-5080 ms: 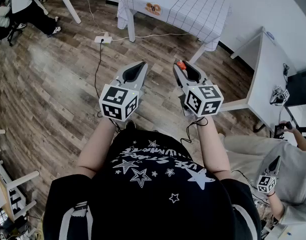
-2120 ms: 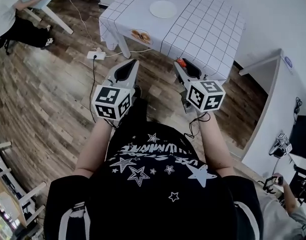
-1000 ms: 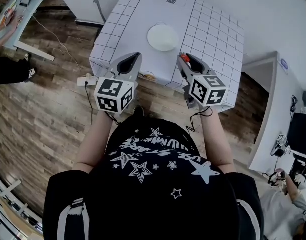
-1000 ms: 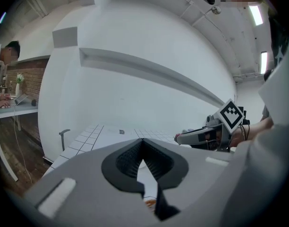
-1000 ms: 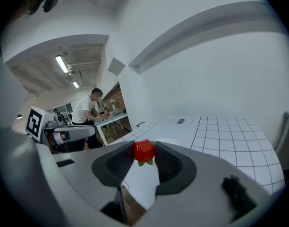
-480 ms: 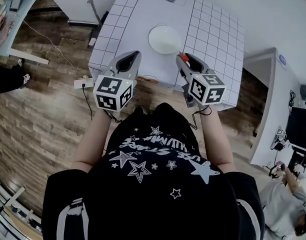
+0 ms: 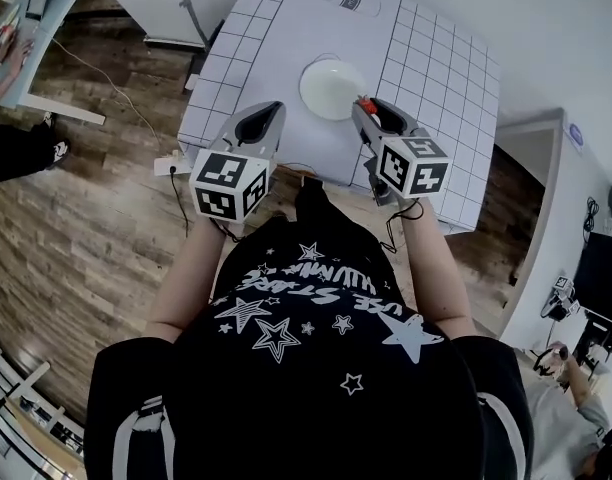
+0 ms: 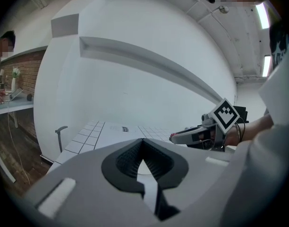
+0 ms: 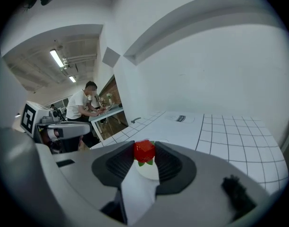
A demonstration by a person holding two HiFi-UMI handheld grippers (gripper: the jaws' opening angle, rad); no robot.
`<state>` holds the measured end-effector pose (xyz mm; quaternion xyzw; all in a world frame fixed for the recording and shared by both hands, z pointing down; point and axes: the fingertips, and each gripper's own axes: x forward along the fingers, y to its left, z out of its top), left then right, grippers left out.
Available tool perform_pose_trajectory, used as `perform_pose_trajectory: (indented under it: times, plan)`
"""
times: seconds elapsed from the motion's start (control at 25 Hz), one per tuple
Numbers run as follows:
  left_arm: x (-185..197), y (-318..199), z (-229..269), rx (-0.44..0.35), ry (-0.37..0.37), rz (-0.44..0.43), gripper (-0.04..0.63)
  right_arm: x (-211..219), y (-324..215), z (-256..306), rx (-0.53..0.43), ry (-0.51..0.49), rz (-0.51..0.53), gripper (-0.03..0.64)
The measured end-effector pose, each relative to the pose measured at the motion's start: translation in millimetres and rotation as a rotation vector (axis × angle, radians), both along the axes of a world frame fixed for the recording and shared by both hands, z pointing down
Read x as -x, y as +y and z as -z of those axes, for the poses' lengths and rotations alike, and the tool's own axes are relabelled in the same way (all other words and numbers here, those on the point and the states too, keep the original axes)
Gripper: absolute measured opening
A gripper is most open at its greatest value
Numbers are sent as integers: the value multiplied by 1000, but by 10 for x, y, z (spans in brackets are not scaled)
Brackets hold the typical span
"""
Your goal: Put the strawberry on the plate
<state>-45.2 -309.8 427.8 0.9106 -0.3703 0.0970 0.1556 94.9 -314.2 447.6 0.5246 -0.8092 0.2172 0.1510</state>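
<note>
transport step: right gripper clamps strawberry just beside plate; left gripper closed, empty. next: centre over plate, lower, release.

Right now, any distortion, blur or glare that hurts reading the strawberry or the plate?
Both gripper views: strong fisheye, straight lines bow, black vignette at the corners. Right gripper view: strawberry sharp and evenly lit between the jaws. Head view: white plate on the white table, low contrast, rim faint, no glare.
</note>
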Motion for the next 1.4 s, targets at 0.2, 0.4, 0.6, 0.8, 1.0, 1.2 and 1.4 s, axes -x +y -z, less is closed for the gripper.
perform_pose_trajectory:
  times: [0.2, 0.4, 0.6, 0.8, 1.0, 1.2, 1.4]
  plan:
    - [-79, -280, 12, 3, -7, 34, 8, -8, -290, -89, 22, 11, 57, 143]
    - [-145, -458, -104, 30, -34, 59, 8, -3, -525, -284, 67, 12, 107, 143]
    - [-177, -647, -263, 67, -67, 80, 8, 35, -715, -468, 110, 14, 156, 143]
    - [-231, -782, -389, 99, -85, 89, 8, 80, -841, -595, 140, 2, 190, 143]
    - [-290, -851, -478, 120, -99, 82, 8, 151, -869, -744, 182, 6, 234, 143]
    - [-327, -885, -563, 139, -113, 74, 8, 195, -866, -916, 221, 33, 266, 143]
    - [-319, -917, -634, 160, -118, 75, 8, 254, -884, -1050, 251, 61, 297, 143]
